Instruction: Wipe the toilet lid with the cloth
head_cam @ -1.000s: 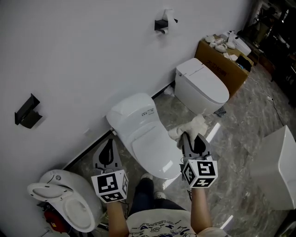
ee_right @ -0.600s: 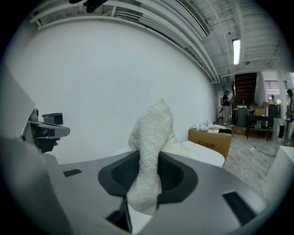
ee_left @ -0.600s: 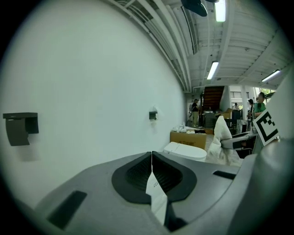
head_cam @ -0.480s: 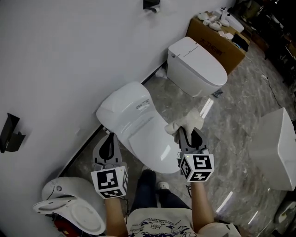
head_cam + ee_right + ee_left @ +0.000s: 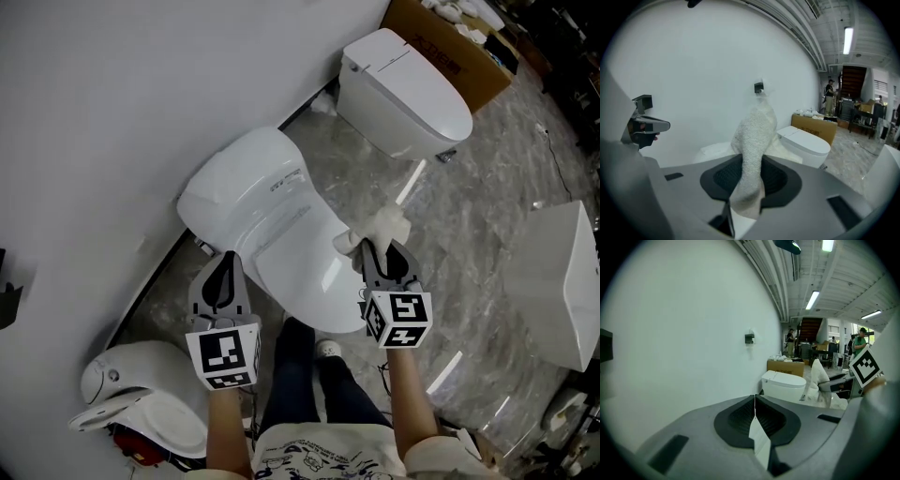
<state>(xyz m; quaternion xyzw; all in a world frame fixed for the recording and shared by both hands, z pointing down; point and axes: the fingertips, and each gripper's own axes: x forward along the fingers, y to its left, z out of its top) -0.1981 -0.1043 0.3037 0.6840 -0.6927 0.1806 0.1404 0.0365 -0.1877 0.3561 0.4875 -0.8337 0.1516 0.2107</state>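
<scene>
Jaws of the left gripper (image 5: 225, 270) are pressed fully together with nothing between them, meeting in a thin line in the left gripper view. Its bare forearm reaches straight forward from the person's body, and the gripper points toward the white wall (image 5: 94, 112). It hangs over the strip of floor between the wall and the left side of the nearest toilet, just beside the toilet lid (image 5: 295, 258) without touching it. Below and to the left lies another white toilet (image 5: 141, 394).

The toilet lid is down, white and glossy, between the two grippers.

To its right, the right gripper (image 5: 384, 255) has its jaws clamped on a fluffy white cloth (image 5: 377, 230), which sticks out past the jaw tips. That forearm also extends forward, roughly parallel to the left one. In the head view the cloth overlaps the lid's right edge; whether it touches the lid cannot be told.

Farther right and beyond, a third toilet (image 5: 412, 89) stands on the marbled floor (image 5: 487, 187), near a cardboard box (image 5: 450, 47).
</scene>
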